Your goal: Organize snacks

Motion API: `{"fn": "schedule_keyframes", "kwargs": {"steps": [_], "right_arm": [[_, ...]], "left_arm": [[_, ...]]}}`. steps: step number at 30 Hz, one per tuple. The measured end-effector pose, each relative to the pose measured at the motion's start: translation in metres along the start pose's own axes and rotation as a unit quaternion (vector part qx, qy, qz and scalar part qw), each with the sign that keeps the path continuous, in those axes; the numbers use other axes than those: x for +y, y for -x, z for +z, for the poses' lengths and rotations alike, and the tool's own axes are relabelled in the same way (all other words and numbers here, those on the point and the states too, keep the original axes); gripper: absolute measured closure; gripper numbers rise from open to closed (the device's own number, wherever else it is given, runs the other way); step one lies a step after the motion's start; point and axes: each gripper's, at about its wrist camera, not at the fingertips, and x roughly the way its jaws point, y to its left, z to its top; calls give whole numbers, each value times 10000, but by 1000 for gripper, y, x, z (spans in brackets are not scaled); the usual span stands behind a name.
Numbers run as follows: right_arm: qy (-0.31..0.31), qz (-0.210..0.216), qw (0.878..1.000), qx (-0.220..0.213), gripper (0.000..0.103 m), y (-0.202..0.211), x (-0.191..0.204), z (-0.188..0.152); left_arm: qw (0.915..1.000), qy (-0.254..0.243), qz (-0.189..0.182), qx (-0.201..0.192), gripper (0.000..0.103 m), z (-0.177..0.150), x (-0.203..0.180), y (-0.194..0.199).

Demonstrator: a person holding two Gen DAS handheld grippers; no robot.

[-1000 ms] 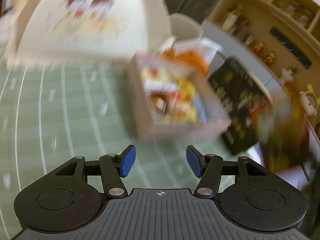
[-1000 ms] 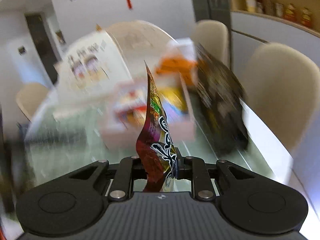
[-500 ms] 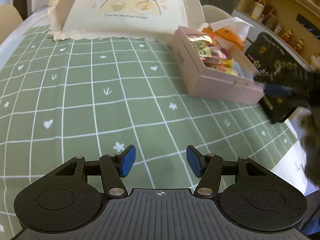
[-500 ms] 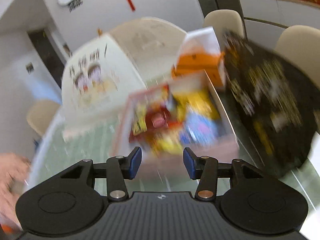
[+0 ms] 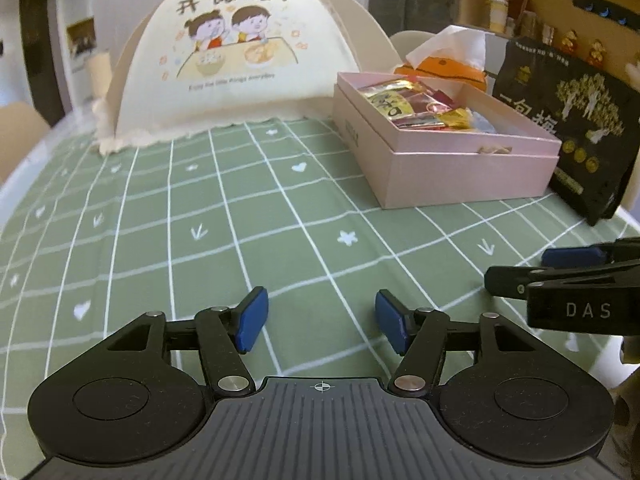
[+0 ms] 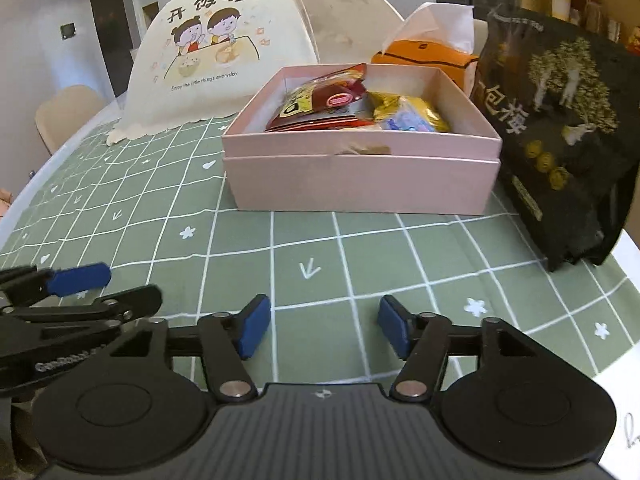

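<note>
A pink open box stands on the green checked tablecloth, also in the left wrist view. Several snack packets lie inside it, red, yellow and blue; they also show in the left wrist view. My right gripper is open and empty, low over the cloth in front of the box. My left gripper is open and empty, to the left of the right one. Each gripper shows at the edge of the other's view.
A large black snack bag stands right of the box. An orange tissue box sits behind it. A cream mesh food cover stands at the back left. The table's right edge is close to the black bag.
My right gripper held a red packet a second ago, then opened over the box. Both grippers have since drawn back and low over the cloth, side by side.
</note>
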Motion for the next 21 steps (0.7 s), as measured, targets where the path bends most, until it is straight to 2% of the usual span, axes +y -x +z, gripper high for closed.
{"fn": "schedule_keyframes", "kwargs": {"steps": [3,5,7,14,21], "right_arm": [[101,-337,9993,-161,29,-9,7,-1],[39,-593,9980,-198,12,-13,6,-1],[-170,-597,9978,-218,5,-15,-2,-2],[-46,-576,9972,-466,2,-16,-8,-11],[-90,-530,9975,-463,0,-15,-10,-11]], "left_arm": [[9999,-34,-3,-131,28,0,-3,-6],[9997,-15,0,-258,27,-2,-3,-7],[9995,-11,12,-312,27,-3,-3,-8],[9995,-12,64,-309,24,-1,-3,-10],[9995,-8,57,-312,24,-1,-3,-10]]}}
